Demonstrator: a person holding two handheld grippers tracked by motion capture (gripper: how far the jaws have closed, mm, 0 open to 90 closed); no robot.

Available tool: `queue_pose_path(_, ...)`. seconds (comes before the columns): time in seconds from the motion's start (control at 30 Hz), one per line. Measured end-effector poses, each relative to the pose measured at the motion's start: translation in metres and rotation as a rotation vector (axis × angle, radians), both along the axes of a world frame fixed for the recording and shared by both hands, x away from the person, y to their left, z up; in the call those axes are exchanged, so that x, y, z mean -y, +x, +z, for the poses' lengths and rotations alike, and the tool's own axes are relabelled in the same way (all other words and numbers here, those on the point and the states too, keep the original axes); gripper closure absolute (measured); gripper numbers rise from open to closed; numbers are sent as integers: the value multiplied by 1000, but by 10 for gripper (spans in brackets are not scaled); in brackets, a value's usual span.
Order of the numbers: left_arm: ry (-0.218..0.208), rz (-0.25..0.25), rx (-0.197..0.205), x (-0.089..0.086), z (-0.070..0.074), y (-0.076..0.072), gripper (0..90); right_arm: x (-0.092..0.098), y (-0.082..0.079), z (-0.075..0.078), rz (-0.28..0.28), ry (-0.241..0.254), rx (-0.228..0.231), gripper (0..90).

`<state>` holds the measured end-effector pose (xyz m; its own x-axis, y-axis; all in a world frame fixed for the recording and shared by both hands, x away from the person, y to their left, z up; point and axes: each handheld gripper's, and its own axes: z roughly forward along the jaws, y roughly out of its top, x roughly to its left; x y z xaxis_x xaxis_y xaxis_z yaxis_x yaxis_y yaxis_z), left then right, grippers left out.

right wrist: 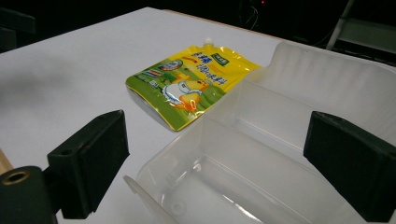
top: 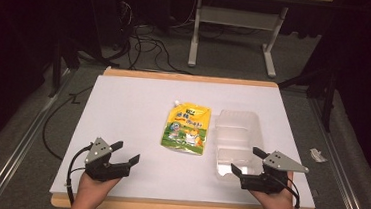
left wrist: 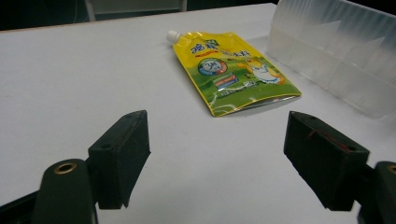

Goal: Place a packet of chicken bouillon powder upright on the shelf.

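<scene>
1. My left hand [top: 91, 190] rests at the near edge of the white surface [top: 138, 106], palm low, holding my left gripper [top: 125, 152] roughly level and pointing ahead and a little toward the middle.
2. My left gripper's jaws stand wide apart with nothing between them; in the left gripper view [left wrist: 217, 140] only bare surface lies in the gap.
3. My right hand [top: 276, 202] rests at the near edge on the other side, holding my right gripper [top: 246, 162] level, aimed ahead and slightly inward.
4. My right gripper's jaws are also spread wide and grip nothing. In the right gripper view [right wrist: 215, 154] they straddle the near end of the clear plastic container [right wrist: 261, 140] without the pads pressing on it.
5. The container [top: 236, 138] lies open just ahead of my right gripper; its divided compartments are see-through and nothing is in them.
6. The yellow and green pouch [top: 186, 128] lies flat on the surface, ahead of my left gripper and off toward my right one, just beside the container's side wall, its white spout [left wrist: 173, 35] pointing away from me.
7. In the right gripper view the pouch [right wrist: 187, 86] sits ahead and to the left of the container, outside it.
</scene>
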<state>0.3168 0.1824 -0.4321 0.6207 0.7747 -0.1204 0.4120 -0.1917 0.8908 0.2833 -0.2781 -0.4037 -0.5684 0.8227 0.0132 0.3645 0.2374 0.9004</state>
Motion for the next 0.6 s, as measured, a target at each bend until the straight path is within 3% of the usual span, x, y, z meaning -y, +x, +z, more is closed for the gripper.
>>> queue_pose_path(0.23, 9, 6, -50, 4, -5, 5, 193, 0, 0, 3, 5, 12, -4, 77)
queue_pose_path(0.33, -6, 6, -75, 5, -7, 10, 193, 2, 1, 2, 5, 18, -11, 79)
queue_pose_path(0.47, -19, 11, -137, 10, -13, 28, 199, 6, 2, 3, 3, 32, -10, 82)
queue_pose_path(0.53, 7, 18, -183, 19, -20, 44, 211, 8, 1, 4, 3, 43, -9, 87)
queue_pose_path(0.6, 11, 13, -201, 24, -23, 50, 216, 8, 1, 4, 4, 41, -9, 89)
